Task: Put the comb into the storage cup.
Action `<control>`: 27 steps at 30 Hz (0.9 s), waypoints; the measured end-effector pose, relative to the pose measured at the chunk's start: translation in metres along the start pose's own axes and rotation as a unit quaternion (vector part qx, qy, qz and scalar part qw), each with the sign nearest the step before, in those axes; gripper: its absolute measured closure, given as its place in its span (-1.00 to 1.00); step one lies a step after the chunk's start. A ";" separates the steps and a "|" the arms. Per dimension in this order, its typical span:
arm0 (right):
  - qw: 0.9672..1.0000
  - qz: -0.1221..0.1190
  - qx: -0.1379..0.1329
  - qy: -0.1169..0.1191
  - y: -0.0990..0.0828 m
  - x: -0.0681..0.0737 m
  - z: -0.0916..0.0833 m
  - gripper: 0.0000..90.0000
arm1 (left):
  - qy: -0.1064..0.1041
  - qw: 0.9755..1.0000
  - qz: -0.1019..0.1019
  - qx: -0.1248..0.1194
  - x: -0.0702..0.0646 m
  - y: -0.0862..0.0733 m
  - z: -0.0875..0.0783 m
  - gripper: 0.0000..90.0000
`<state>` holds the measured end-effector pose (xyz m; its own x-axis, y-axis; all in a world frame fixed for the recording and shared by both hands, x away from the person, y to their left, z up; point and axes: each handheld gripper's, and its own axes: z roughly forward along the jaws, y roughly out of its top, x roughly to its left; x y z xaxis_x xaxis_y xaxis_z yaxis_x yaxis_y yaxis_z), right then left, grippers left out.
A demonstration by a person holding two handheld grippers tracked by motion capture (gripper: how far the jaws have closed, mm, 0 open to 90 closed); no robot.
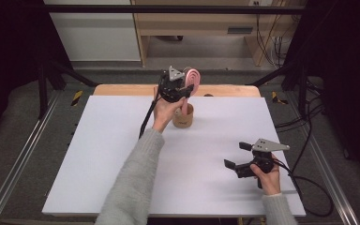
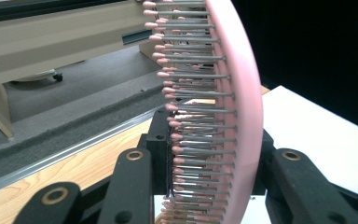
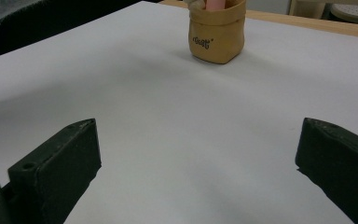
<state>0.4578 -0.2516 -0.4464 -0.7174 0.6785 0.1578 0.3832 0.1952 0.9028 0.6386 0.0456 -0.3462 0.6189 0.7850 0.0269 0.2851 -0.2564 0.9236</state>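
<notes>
One pink hairbrush (image 2: pixel 242 93) is clamped in the left claw (image 1: pixel 180 89), handle pointing down into the tan pouch (image 1: pixel 183 117) right below; right claw (image 1: pixel 238 157) sits wide open, well off.

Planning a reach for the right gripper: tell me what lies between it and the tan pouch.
Nothing: in the right gripper view, bare white table runs from the open right gripper to the tan pouch. The high view agrees.

Small dark lettering on the tan pouch (image 3: pixel 217 35) is too blurred to read.
</notes>
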 end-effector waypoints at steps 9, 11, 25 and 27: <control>1.000 -0.002 -0.001 -0.001 0.000 0.000 0.001 -0.99 | -0.005 1.000 -0.001 0.008 -0.001 -0.010 0.003 0.41; 1.000 -0.001 -0.001 0.000 0.000 0.000 0.001 -0.99 | -0.006 1.000 0.000 0.006 -0.001 -0.011 0.003 0.40; 1.000 -0.001 -0.001 0.000 0.000 0.000 0.001 -0.99 | -0.018 0.999 0.026 -0.003 -0.015 -0.016 0.000 0.38; 1.000 -0.002 0.000 0.000 0.000 0.000 0.001 -0.99 | -0.017 0.999 0.030 -0.007 -0.017 -0.017 -0.001 0.37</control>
<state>0.4582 -0.2510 -0.4471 -0.7191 0.6775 0.1543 0.3801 0.1976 0.9036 0.6229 0.0372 -0.3624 0.6590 0.7489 0.0702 0.2369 -0.2953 0.9256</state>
